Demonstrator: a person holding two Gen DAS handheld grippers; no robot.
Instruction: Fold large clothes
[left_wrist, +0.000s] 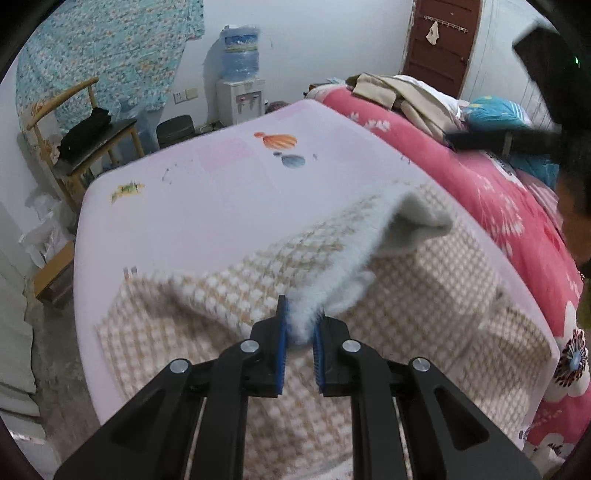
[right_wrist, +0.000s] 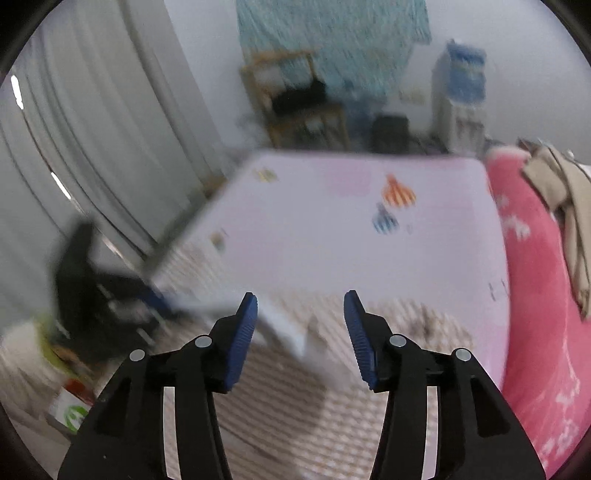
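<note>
One edge of the checked garment (left_wrist: 424, 266) is pinched in the left hand-held gripper (left_wrist: 301, 321), fold running ahead-right — right hand-held gripper (right_wrist: 300, 310) spread, empty, just above it.

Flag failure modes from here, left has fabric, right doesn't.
1. The left gripper pinches only a thin fleecy edge of the checked garment; it could slip out mid-fold.
2. The right gripper is open and holds nothing, so the lifted flap may sag unevenly.
3. The right wrist view is motion-blurred; a grab now could miss the hem.

Garment (left_wrist: 388, 266) lies on the sheet (left_wrist: 221, 192) — quilt (left_wrist: 498, 192) to its right.
</note>
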